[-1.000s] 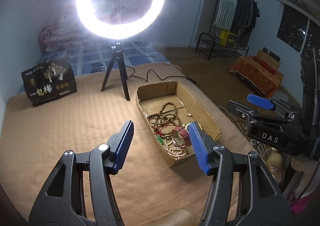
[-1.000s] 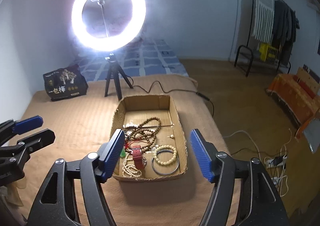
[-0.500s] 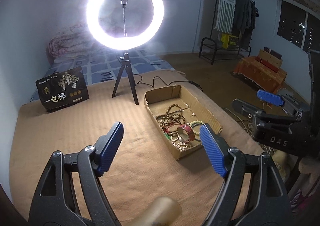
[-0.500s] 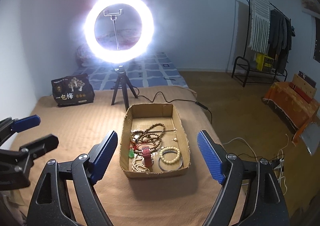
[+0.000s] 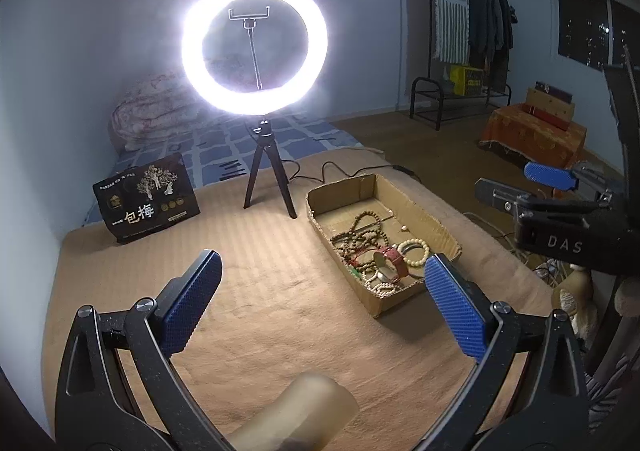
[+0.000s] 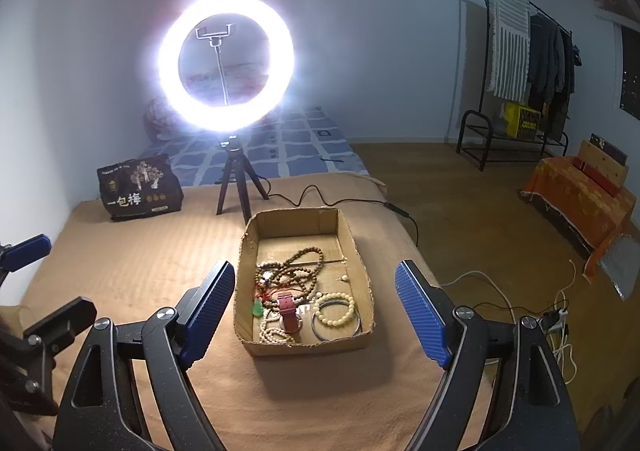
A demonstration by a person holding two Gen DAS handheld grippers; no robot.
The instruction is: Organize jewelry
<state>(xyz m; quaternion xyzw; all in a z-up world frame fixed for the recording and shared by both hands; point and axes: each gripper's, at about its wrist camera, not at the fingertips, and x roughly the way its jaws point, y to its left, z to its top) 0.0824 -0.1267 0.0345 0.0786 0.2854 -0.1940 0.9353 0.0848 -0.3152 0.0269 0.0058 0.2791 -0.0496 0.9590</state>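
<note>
Both grippers, left gripper (image 5: pixel 322 287) and right gripper (image 6: pixel 316 297), hang spread wide and empty above the tan blanket (image 6: pixel 132 263).
Cardboard box (image 6: pixel 248 251) lies between the right jaws, right of the left ones; inside, brown beads (image 6: pixel 300 271), red watch (image 6: pixel 289 311). Only the right view shows the green pendant (image 6: pixel 258 307) clearly.

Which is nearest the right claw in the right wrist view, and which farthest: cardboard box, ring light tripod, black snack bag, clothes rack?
1. cardboard box, straight ahead of the right claw.
2. ring light tripod, behind the box.
3. black snack bag, far left.
4. clothes rack, far right, against the wall.
</note>
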